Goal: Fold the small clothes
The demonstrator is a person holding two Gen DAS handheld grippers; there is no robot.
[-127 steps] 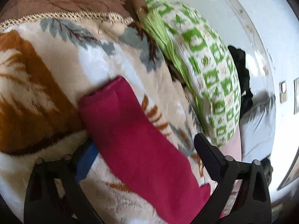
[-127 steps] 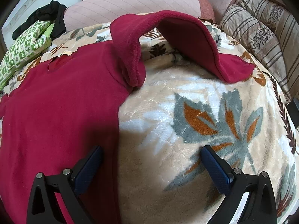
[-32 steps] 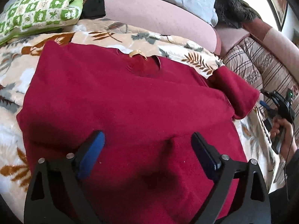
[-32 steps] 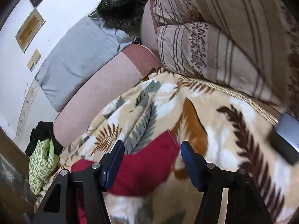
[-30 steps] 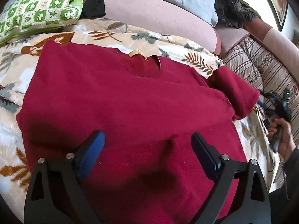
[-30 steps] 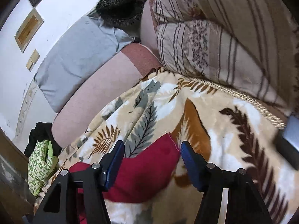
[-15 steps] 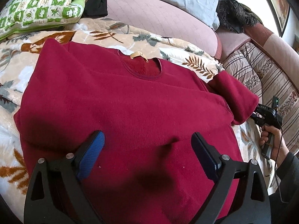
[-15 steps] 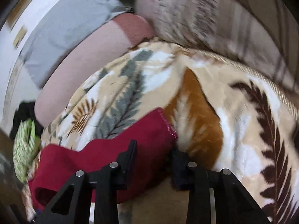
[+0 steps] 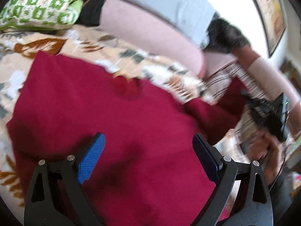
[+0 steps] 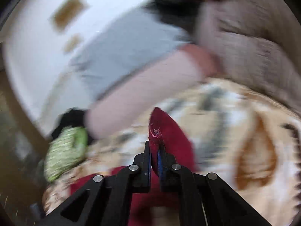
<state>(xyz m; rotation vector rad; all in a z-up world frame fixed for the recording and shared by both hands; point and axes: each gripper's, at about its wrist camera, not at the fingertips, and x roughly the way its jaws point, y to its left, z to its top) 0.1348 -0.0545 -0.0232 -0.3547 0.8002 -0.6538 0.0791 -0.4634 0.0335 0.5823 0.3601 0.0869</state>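
Closest to the left wrist camera, the left hand-held gripper [image 9: 148, 146] hangs over the lower part of the red sweater [image 9: 105, 120] with its blue-padded fingers spread wide, nothing between them. The sweater lies flat on the leaf-print blanket [image 9: 47, 43] on the bed, neckline on the far side from the gripper, and a tan tag sits at the collar, too blurred to read.

Off to the sweater's right, the right hand-held gripper [image 9: 263, 111] shows as a dark blur with the sweater's sleeve [image 9: 210, 111] leading toward it. In the right wrist view that right hand-held gripper [image 10: 154, 150] is squeezed tight on the sleeve [image 10: 169, 130], cuff end poking up past the fingertips, clear of the blanket [image 10: 244, 128].

Beyond the sweater's far left corner there's a green-and-white patterned pillow [image 9: 41, 5] with some black fabric [image 9: 92, 5] just beside it. Behind the blanket runs a pink bolster [image 9: 150, 37], then a grey pillow [image 9: 169, 1] against the wall. Striped cushions [image 9: 222, 82] are past the sweater's right shoulder. No containers or readable writing anywhere; both views are pretty motion-blurred.
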